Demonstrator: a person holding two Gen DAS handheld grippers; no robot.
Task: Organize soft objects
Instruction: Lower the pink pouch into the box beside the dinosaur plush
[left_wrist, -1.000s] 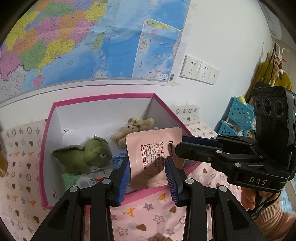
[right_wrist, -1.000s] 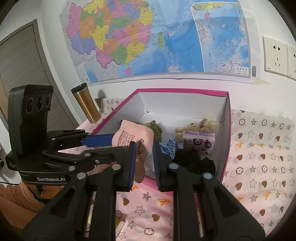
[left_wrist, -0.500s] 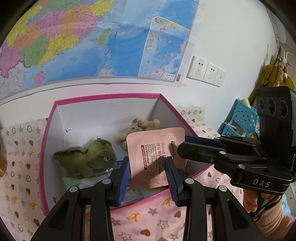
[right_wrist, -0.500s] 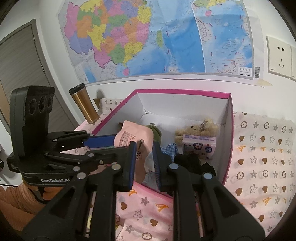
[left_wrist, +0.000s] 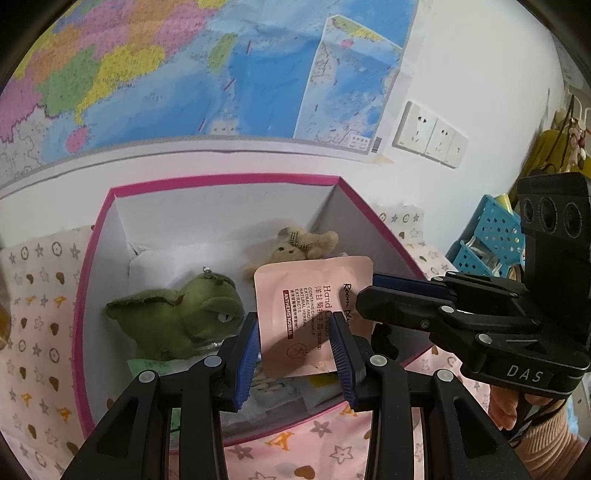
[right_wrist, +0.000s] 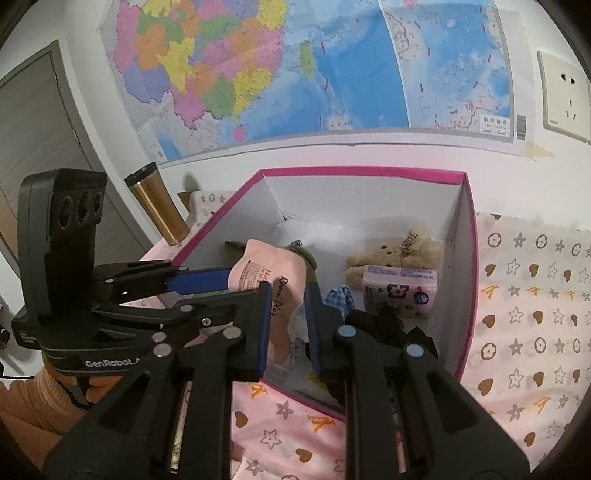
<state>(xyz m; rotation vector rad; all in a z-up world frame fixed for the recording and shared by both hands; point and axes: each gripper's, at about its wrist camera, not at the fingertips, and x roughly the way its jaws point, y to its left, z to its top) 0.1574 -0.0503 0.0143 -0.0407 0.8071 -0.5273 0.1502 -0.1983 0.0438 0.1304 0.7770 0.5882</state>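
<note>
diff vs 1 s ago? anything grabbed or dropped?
Both hand-held grippers carried the pink hand cream sachet further over the pink box, slightly lower. Nothing taken or released: the left hand-held gripper and right hand-held gripper each still pinch the sachet. The green plush, teddy bear and tissue pack lie in the box as before.

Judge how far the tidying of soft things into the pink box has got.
Done: green plush, teddy bear and tissue pack lie in the pink box. In hand: both grippers hold the hand cream sachet above it. Left: release it inside.
</note>
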